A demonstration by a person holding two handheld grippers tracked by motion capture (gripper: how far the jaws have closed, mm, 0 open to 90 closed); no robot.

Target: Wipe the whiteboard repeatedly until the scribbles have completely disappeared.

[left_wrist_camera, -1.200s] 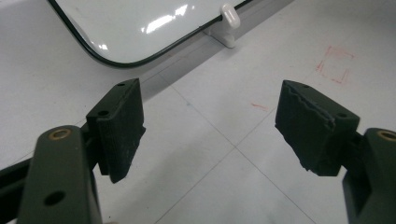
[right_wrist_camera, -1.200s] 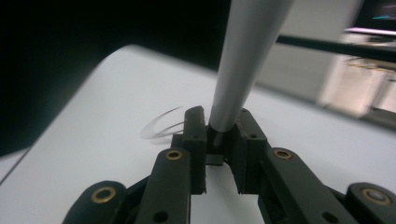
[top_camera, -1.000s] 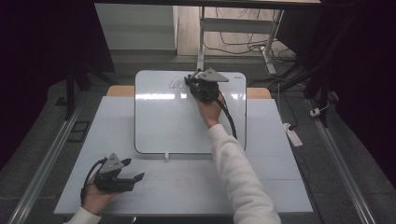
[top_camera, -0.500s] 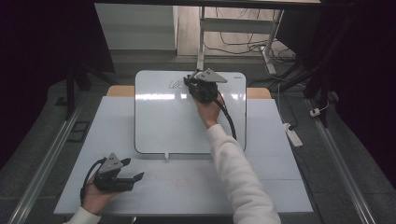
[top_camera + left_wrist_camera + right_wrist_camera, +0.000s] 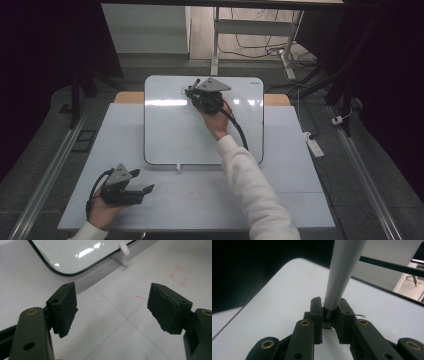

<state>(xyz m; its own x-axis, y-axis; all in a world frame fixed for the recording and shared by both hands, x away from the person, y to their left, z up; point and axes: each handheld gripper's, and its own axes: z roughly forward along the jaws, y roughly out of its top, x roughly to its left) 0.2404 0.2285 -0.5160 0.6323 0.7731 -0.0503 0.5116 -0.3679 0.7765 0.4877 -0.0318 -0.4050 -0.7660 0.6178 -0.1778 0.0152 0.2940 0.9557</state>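
Two tongs — L (image 5: 112, 307) wide apart, empty; R (image 5: 329, 312) clamped on marker (image 5: 342, 270) over whiteboard (image 5: 170, 130).

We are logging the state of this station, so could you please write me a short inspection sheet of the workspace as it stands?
Surface: white table, faint red marks on it.
Job's things: whiteboard lying flat, a faint scribble near its far edge; grey marker clamped upright.
Clutter: small white clip at the board's near edge.
Grippers: left gripper open, low over the near table; right gripper shut on the marker over the board.
Cables: one trails from each gripper; more lie on the floor beyond.
Surroundings: dark room, power strip on the floor at right.
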